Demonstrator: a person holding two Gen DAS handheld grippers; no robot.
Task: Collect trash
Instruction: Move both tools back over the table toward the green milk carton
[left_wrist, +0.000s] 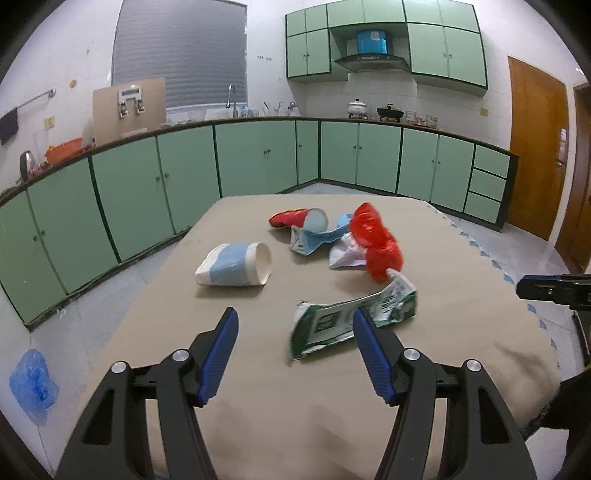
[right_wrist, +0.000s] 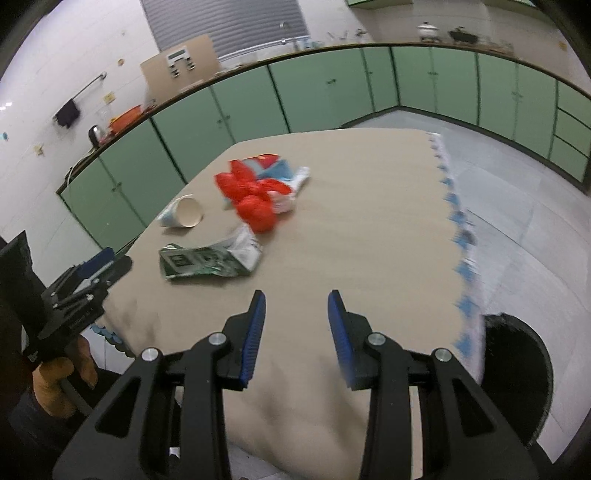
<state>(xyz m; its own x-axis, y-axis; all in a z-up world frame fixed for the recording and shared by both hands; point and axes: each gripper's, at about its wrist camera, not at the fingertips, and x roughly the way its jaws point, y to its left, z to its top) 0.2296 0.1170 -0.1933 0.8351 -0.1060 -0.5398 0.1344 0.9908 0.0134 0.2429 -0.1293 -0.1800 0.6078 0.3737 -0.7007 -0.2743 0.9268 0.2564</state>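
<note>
Both claws are hovering empty over the near table edge (left_wrist: 480, 369): left gripper (left_wrist: 293, 321) standing wide open, right gripper (right_wrist: 296, 299) partly open. Flattened green carton (left_wrist: 351, 321) is lying nearest, just ahead of the left gripper. Judgement: approach low and pinch its raised torn end, keeping clear of the red plastic bag (left_wrist: 376, 243) and the tipped paper cup (left_wrist: 236, 264). Black bin (right_wrist: 517, 365) is sitting beside the table.

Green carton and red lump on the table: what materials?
Green carton: looks like printed coated paperboard, flattened, creased, slightly glossy. Red lump: probably thin plastic film, a knotted bag; translucent, shiny, crinkled folds. Neither can be confirmed from the look alone.
</note>
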